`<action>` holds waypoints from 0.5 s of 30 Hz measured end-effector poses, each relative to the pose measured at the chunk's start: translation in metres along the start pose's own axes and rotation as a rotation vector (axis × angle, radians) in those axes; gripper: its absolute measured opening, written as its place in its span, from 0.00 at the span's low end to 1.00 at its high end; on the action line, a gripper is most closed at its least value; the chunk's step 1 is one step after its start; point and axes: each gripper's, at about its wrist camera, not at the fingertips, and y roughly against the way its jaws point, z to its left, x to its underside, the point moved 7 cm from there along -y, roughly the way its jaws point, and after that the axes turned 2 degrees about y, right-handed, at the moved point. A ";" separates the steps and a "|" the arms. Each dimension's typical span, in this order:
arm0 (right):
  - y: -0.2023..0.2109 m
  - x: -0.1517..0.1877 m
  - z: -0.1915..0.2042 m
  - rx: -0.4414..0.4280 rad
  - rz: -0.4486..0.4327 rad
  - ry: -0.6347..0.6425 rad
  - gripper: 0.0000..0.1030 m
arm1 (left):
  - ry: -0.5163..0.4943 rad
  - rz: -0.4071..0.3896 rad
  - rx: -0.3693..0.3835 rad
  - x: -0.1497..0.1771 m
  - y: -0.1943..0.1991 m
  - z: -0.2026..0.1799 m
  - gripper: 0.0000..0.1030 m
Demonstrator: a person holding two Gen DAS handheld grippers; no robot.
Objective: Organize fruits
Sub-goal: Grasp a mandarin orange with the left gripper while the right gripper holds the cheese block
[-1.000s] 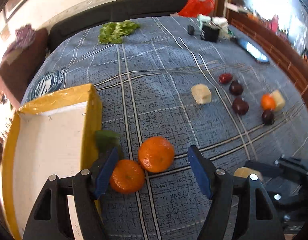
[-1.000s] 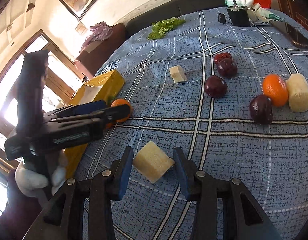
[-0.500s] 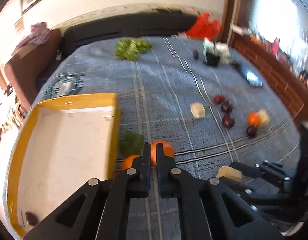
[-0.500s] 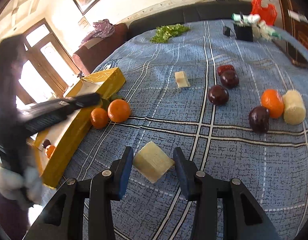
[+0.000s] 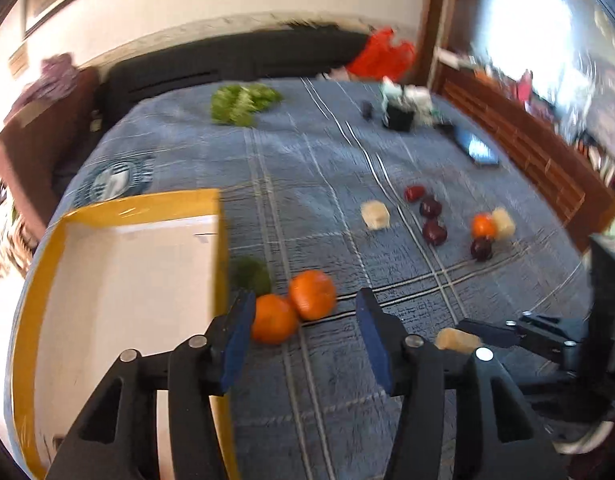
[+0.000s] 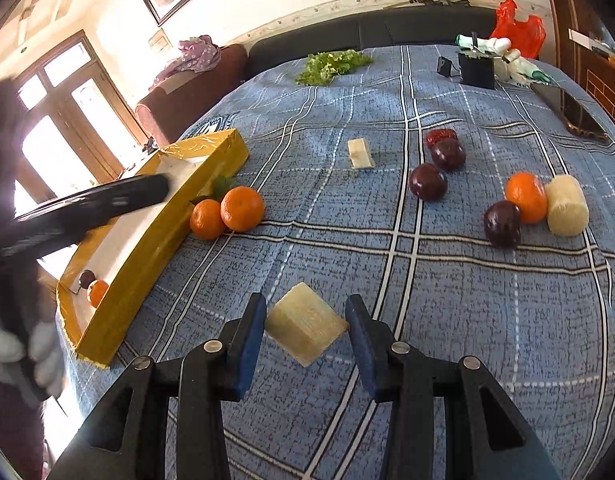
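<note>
Two oranges (image 5: 273, 318) (image 5: 312, 294) lie touching on the blue checked cloth beside the yellow tray (image 5: 135, 200). My left gripper (image 5: 305, 336) hovers above and short of them. Its jaws are opening and nothing is between the blue pads. From the right wrist view that gripper (image 6: 159, 188) is a blurred dark bar over the tray (image 6: 147, 248), which holds a plum (image 6: 85, 278) and a small orange (image 6: 96, 292). My right gripper (image 6: 305, 328) is shut on a pale yellow block (image 6: 303, 322), held tilted just above the cloth.
Further right on the cloth lie three dark plums (image 6: 427, 182), a red date (image 6: 441, 136), an orange (image 6: 525, 196), a pale cylinder (image 6: 567, 204) and a small pale block (image 6: 359, 154). Lettuce (image 6: 331, 64), a black box (image 6: 475, 70) and a phone (image 6: 571, 112) sit at the far side. A gloved hand (image 6: 11, 352) is at the left edge.
The left gripper drew up and back from the two oranges, snapped shut empty, and now stands partly open again. The right gripper keeps the pale block and has barely moved.
</note>
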 end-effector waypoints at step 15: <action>-0.003 0.002 -0.014 -0.046 0.022 -0.047 0.44 | -0.224 0.100 -0.121 0.010 -0.050 -0.031 0.32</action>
